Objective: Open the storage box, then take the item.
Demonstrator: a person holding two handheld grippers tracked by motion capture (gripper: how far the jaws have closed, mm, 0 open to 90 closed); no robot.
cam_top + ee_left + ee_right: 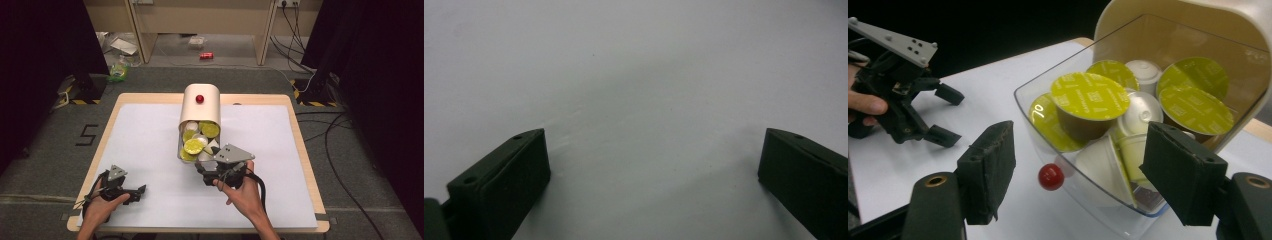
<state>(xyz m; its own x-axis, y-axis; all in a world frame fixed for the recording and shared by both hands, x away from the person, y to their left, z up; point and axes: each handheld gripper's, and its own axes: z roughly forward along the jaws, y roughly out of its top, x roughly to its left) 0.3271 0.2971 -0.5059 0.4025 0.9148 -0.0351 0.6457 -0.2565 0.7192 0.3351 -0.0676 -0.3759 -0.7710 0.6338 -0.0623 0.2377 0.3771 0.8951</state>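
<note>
A cream capsule holder [200, 107] with a red knob [199, 98] on top stands mid-table. Its clear drawer [180, 147] is pulled out toward me and holds several yellow-lidded capsules [194, 146] and white ones. In the right gripper view the drawer [1028, 100] is heaped with capsules [1089, 95], and a small red knob [1051, 176] sits on its front wall. My right gripper [1083, 175] [204, 170] is at that front, jaws apart on either side of the knob without touching it. My left gripper [142, 190] [654, 170] [948, 115] rests open on the white sheet, front left.
A white sheet [150, 130] covers the wooden table [300, 140]. Beyond the far edge are wooden furniture legs [262, 35], a red can [206, 55] on the floor and cables [330, 145] at the right. Dark curtains flank both sides.
</note>
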